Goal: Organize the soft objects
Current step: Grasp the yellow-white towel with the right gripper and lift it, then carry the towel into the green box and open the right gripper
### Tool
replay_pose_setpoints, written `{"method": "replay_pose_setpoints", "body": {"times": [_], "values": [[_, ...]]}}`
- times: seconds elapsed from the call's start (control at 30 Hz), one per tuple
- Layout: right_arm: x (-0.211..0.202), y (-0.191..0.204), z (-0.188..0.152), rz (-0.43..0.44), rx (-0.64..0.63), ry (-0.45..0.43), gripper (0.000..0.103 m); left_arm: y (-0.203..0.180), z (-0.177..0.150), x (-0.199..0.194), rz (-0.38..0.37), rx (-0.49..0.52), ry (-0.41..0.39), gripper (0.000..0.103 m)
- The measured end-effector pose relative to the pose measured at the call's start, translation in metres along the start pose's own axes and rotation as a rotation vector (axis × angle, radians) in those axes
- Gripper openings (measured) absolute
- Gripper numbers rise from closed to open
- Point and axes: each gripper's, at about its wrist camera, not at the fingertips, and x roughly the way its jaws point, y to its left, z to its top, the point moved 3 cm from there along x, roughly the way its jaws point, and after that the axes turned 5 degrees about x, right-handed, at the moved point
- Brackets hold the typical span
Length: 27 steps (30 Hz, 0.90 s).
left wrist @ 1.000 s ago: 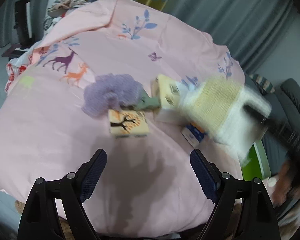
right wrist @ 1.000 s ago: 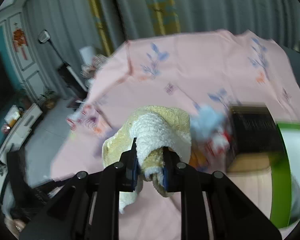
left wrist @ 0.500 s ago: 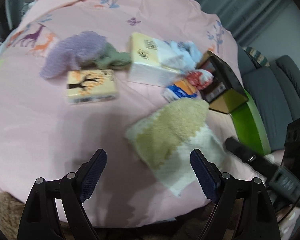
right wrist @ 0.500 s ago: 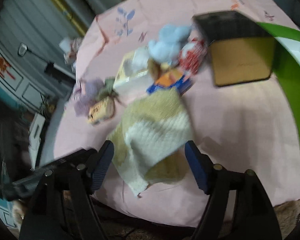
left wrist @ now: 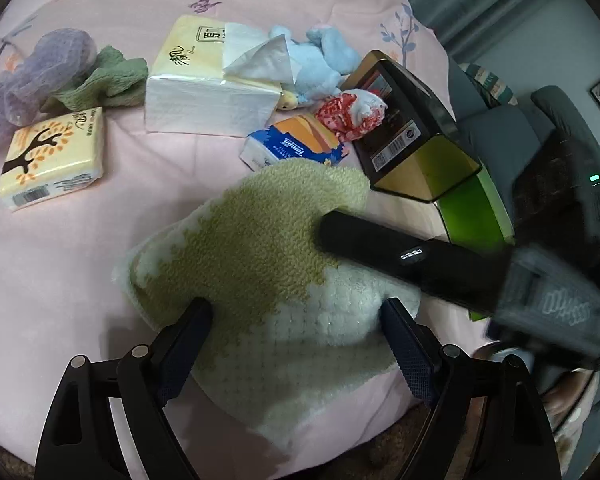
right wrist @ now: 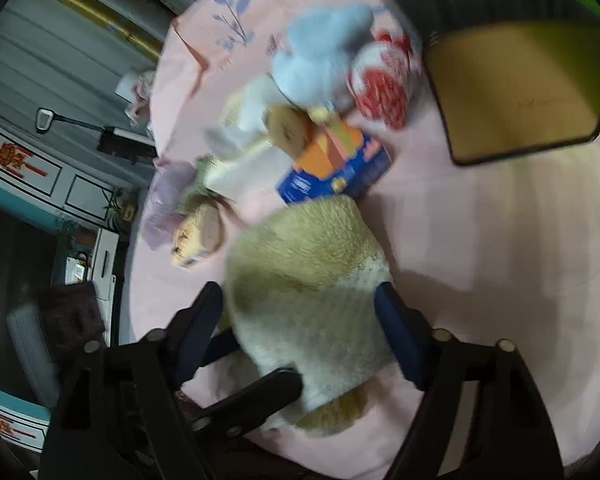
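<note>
Both claws stand wide apart over the same towel, clamping nothing. From the left wrist view, the left claw point(left wrist: 296, 320) straddles the yellow-and-white towel point(left wrist: 260, 264), its two blue-padded fingers point(left wrist: 188, 340) pressed against the towel's near part, one at each side. The right claw's black finger point(left wrist: 380, 248) reaches in from the right and lies across the towel's far right part, touching the pile. In the right wrist view, the right claw point(right wrist: 300, 316) is likewise spread, with the towel point(right wrist: 308, 280) bunched between its fingers; whether the pads actually press the cloth there is blurred.

The towel lies flat and rumpled near the front edge of a bed covered in a pink sheet point(left wrist: 60, 240). Just beyond it sits a blue-and-orange tissue pack point(left wrist: 296, 148), touching a red-and-white cloth ball point(left wrist: 352, 114). Behind those lies a pale blue plush toy point(left wrist: 320, 64) against an opened yellow tissue pack point(left wrist: 212, 76). Toward the left edge are a green cloth point(left wrist: 104, 80), a lilac fuzzy cloth point(left wrist: 32, 76) and a small yellow tissue pack printed with a tree point(left wrist: 52, 156). At the right edge stands a tilted black-and-gold box point(left wrist: 412, 128), with a green bin point(left wrist: 476, 216) just beside it.
</note>
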Motion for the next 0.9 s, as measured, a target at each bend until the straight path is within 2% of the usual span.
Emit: {"method": "replay_pose_setpoints", "body": {"times": [0.07,0.1,0.17,0.23,0.27,0.33,0.5,0.7,0.9], "values": [[0.007,-0.005,-0.002,0.021,0.013,0.012,0.061,0.0,0.0,0.002,0.0,0.008,-0.007,0.086],[0.008,-0.007,-0.003,0.033,0.021,0.009,0.058,-0.001,0.0,0.002,0.002,0.019,-0.011,0.082],[0.008,-0.009,-0.005,0.055,0.028,0.015,0.044,-0.004,0.001,0.003,0.011,0.04,-0.014,0.076],[0.01,-0.009,-0.008,0.102,0.04,0.04,0.039,-0.01,0.002,0.001,0.003,0.066,-0.021,0.061],[0.009,-0.008,-0.01,0.116,0.039,0.042,0.036,-0.013,0.002,0.002,-0.005,0.079,-0.019,0.057],[0.007,-0.007,-0.011,0.133,0.043,0.028,0.035,-0.022,0.004,-0.001,0.004,0.114,-0.024,0.051],[-0.02,-0.001,-0.013,0.169,0.041,-0.029,0.035,-0.045,0.01,-0.016,-0.003,0.185,-0.069,0.051],[-0.073,0.01,-0.004,0.18,0.016,-0.175,0.035,-0.088,0.027,-0.04,-0.028,0.307,-0.156,0.051],[-0.133,0.009,0.009,0.162,0.011,-0.354,0.035,-0.142,0.048,-0.053,-0.084,0.443,-0.234,0.051]]}}
